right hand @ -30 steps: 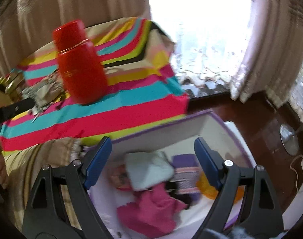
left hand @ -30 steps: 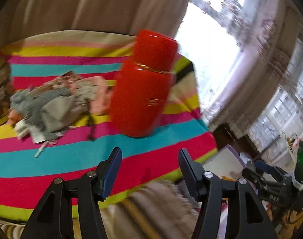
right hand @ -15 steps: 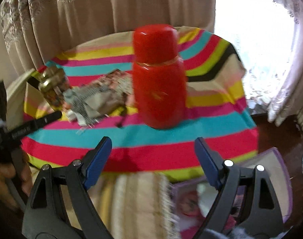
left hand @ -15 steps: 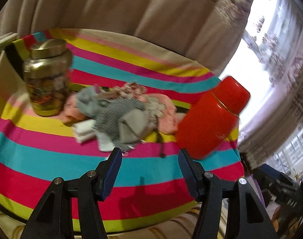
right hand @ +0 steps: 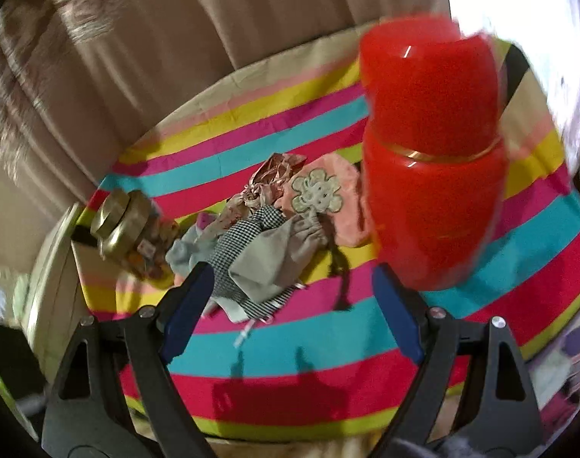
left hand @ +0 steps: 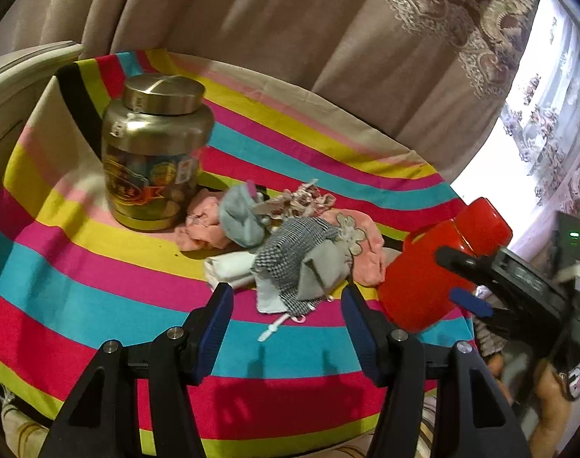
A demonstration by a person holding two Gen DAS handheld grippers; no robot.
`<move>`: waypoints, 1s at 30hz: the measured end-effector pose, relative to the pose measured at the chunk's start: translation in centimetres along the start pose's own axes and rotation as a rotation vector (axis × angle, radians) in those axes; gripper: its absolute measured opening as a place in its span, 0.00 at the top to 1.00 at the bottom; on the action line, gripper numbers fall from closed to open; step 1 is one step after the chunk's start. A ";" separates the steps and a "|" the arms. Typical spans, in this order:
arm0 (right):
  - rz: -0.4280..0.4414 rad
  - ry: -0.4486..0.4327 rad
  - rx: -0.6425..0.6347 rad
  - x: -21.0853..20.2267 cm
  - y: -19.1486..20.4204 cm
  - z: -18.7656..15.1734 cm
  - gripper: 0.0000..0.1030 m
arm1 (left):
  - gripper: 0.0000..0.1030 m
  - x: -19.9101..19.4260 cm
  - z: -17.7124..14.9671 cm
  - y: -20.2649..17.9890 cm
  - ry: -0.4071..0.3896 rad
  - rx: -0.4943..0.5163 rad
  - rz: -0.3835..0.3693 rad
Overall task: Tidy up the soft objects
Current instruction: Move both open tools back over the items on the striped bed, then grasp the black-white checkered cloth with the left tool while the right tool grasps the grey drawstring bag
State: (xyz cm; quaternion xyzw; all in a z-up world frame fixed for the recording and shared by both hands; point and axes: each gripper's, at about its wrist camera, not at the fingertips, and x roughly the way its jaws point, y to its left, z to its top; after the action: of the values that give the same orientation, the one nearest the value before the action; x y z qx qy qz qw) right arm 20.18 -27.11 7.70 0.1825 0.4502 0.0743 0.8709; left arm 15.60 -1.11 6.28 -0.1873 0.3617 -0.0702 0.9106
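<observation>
Tools [left hand: 286, 301] spread; cloth pile [left hand: 290, 244] lies crosswise.

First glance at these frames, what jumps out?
The big red container dominates, standing on the striped tablecloth at the right end of the heap of small clothes. At the heap's other end stands a gold-lidded jar. Both grippers, left and right, are open and empty in front of the heap.

Gold jar [left hand: 152, 156] left, red flask [left hand: 439, 267] right flank cloth pile [left hand: 290, 252]
</observation>
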 end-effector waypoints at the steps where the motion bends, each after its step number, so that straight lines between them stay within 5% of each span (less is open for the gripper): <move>1: 0.003 0.009 0.021 0.9 0.1 0.0 0.16 | 0.42 0.0 0.2 0.4 -0.004 -0.003 0.003; 13: 0.001 -0.001 0.129 8.8 0.8 -0.2 0.16 | 0.42 1.9 1.8 2.5 0.002 -0.021 0.012; 30: -0.025 0.037 0.082 14.8 -0.1 -2.9 0.21 | 0.43 6.4 4.8 2.3 0.016 0.017 0.002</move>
State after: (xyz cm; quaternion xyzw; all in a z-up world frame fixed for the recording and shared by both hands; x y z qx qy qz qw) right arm 26.52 -22.14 -5.09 0.2108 0.4709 0.0483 0.8553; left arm 23.51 0.75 4.53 -0.1785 0.3684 -0.0741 0.9093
